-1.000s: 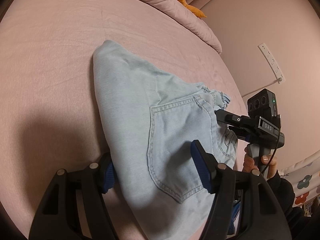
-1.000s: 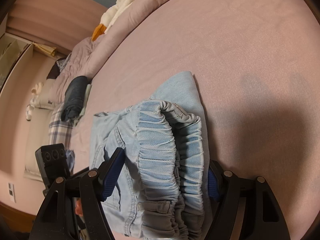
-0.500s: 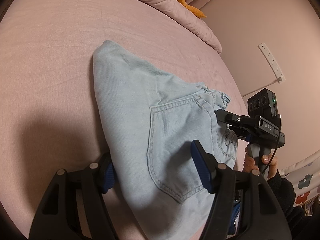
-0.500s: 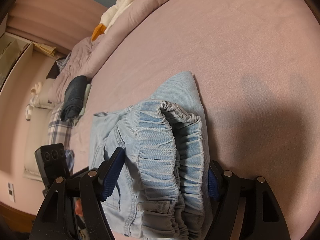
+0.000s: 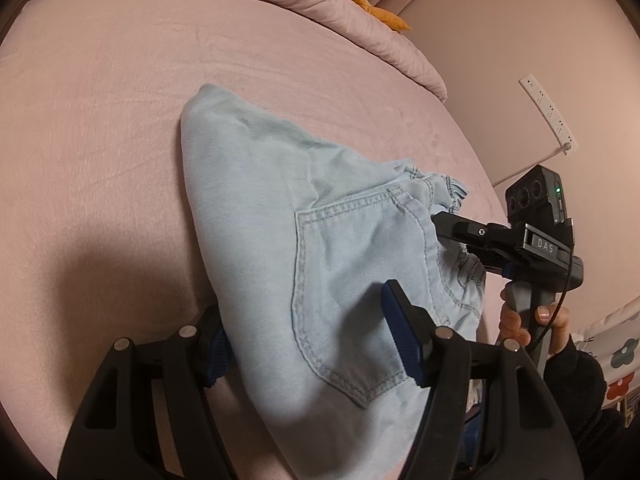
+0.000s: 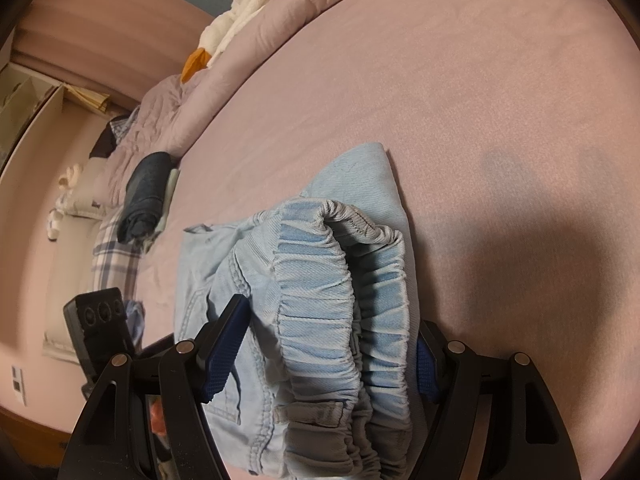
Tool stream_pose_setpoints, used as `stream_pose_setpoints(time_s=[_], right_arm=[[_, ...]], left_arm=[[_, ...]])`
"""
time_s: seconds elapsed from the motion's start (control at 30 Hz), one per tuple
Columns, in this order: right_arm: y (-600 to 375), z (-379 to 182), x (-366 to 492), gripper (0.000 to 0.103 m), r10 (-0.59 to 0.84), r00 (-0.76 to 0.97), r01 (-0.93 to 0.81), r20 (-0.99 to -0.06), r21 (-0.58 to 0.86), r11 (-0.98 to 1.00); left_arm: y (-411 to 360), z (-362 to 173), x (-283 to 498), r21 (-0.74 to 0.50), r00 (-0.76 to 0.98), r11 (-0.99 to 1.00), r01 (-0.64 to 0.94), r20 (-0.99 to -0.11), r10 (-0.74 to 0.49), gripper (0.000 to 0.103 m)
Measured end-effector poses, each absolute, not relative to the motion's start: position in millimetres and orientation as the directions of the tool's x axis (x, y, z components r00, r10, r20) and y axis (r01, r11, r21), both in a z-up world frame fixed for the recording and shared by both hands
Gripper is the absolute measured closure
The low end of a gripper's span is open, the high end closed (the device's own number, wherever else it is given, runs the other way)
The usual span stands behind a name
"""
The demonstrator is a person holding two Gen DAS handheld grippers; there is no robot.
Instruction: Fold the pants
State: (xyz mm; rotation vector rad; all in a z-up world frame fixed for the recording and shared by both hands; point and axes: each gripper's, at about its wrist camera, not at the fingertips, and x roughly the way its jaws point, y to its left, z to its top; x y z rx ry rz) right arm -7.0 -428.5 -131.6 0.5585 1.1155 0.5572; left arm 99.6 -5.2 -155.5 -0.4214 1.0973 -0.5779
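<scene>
Light blue denim pants (image 5: 280, 216) lie folded in a thick stack on the pink bed, back pocket up. My left gripper (image 5: 308, 340) is open, its fingers straddling the near end of the stack. My right gripper (image 6: 332, 352) is open too, its blue pads either side of the elastic waistband (image 6: 344, 280). In the left wrist view the right gripper (image 5: 460, 236) reaches into the waistband side from the right, held by a hand.
The pink bed sheet (image 5: 100, 100) spreads all round the pants. A rumpled duvet and a plush toy (image 5: 380, 16) lie at the head. Dark folded clothes (image 6: 146, 196) sit at the bed's far edge. A wall with a power strip (image 5: 548, 112) is to the right.
</scene>
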Motion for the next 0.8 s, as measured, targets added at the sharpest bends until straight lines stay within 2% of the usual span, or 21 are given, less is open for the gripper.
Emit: stream_pose_setpoints(time_s=[0.13,0.37,0.53,0.7,0.8], right_arm=[[-426.2,-129.7,-6.5,0.03,0.633,0.356,-0.13,-0.687,0.635,0.762],[-421.5,-121.5,-11.2,0.04,0.542,0.406,-0.145,-0.736,0.533,0.833],[-419.2,-113.6,-17.1,0.047,0.489,0.44,-0.169,-0.753,0.466,0.869],[-421.7,-103.6,-25.2,0.053,0.455,0.474,-0.185,-0.754,0.419,0.889],[-419.3,-97.2,-31.2,0.057,0.439,0.493,-0.2,-0.751,0.394,0.897]], left_arm=[[-9.2,-154.1,97.9,-0.538,0.349,0.809,0.238,-0.73,-0.588,0.042],[-6.0,-154.2,98.9,-0.473,0.375,0.854,0.215,-0.768,-0.52,0.064],[-7.3,-152.3,99.3,-0.45,0.387,0.869,0.207,-0.778,-0.495,0.068],[-3.6,-146.9,95.4,-0.462,0.405,0.866,0.189,-0.767,-0.498,0.076],[-4.6,-139.9,92.5,-0.46,0.42,0.866,0.195,-0.759,-0.497,0.077]])
